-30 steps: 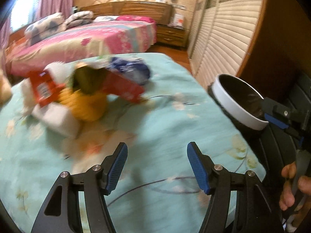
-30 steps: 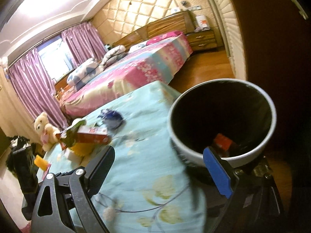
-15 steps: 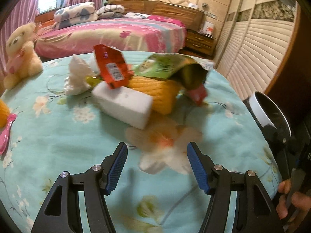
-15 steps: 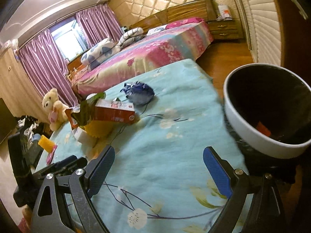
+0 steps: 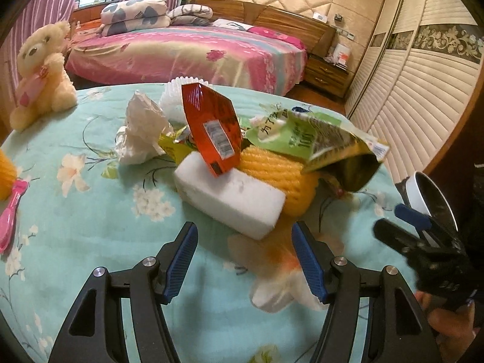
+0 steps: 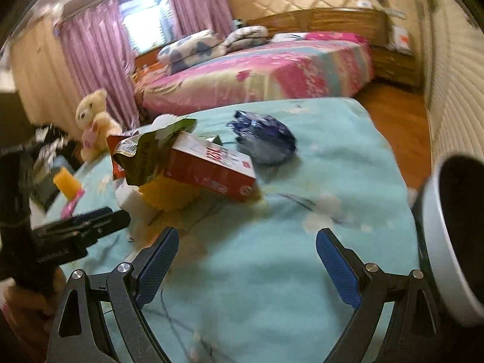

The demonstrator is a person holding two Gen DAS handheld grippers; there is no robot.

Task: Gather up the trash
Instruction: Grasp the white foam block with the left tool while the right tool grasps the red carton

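Reaching toward the pile, your left gripper [image 5: 245, 260] has its jaws parted and empty; the white foam block [image 5: 231, 195] lies just ahead of the pads, long axis slanting from ahead-left to nearer-right. Your right gripper [image 6: 246, 269] is spread wide, also empty, with the pile ahead and left, so the left is nearer. The bin [image 6: 450, 242] sits at the right gripper's right. The right view alone shows the red carton [image 6: 208, 168] and blue wrapper [image 6: 263, 136]; the left view alone shows the crumpled tissue [image 5: 142, 133] and red packet [image 5: 211, 127]
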